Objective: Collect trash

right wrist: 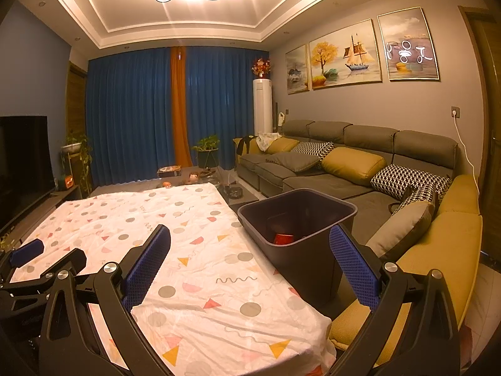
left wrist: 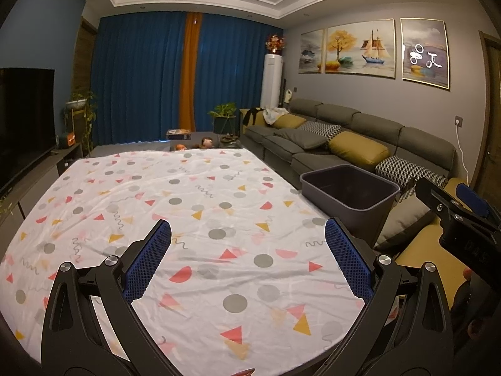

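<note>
Hovering level over the patterned tablecloth (left wrist: pixel 203 194), both tongs (left wrist: pixel 247 257) (right wrist: pixel 250 260) spread wide, empty.

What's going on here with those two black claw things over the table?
A person is holding a two-finger gripper in each hand, tidying up trash. Both the left gripper and the right gripper are open and hold nothing, hovering over a table covered by a patterned cloth. No trash shows on the cloth. A dark bin stands at the table's right edge, next to the sofa, with something red already lying inside it.
</note>
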A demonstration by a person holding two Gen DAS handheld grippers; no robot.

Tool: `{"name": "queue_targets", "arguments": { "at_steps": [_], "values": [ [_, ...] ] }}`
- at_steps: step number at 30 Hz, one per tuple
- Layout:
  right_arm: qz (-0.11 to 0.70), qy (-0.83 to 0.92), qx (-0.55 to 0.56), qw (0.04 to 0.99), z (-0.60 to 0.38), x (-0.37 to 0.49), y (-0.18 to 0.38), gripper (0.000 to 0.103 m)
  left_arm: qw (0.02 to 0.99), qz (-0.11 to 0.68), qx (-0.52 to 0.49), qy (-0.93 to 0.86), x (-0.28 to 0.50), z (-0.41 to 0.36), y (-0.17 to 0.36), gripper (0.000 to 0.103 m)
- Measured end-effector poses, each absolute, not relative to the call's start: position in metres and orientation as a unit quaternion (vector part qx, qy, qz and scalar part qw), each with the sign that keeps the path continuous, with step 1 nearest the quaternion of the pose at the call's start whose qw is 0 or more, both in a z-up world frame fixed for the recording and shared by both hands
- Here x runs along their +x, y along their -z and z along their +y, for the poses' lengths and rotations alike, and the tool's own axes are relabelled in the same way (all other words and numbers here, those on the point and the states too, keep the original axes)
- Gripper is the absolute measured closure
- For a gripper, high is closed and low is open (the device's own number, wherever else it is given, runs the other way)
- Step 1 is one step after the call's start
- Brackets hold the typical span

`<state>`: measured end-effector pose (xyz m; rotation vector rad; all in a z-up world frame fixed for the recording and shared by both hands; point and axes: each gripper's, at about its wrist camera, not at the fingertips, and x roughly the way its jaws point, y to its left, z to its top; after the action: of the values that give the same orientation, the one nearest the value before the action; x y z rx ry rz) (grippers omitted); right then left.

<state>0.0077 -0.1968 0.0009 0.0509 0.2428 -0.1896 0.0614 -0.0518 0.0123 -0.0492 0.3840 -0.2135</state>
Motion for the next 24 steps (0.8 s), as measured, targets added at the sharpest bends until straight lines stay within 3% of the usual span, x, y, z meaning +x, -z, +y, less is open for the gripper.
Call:
{"name": "queue_targets", "arguments": {
  "at_steps": [11,19,24],
  "values": [
    [0.119,0.094,0.025,0.988,-0.1969,0.0093,-0.002,0.005,0.976,0.188,-0.024,0.111,0.0613,-0.052,-0.0138,0.006],
    [0.12,0.095,0.025,0.988,-0.1987,0.0089,-0.0017,0.005,0.973,0.192,-0.016,0.125,0.0626,-0.0556,-0.0133,0.02],
    [0.12,0.095,0.025,0.988,-0.1991,0.009,-0.0018,0.005,0.973,0.19,-0.012,0.131,0.0607,-0.0581,-0.0142,0.02]
  ]
}}
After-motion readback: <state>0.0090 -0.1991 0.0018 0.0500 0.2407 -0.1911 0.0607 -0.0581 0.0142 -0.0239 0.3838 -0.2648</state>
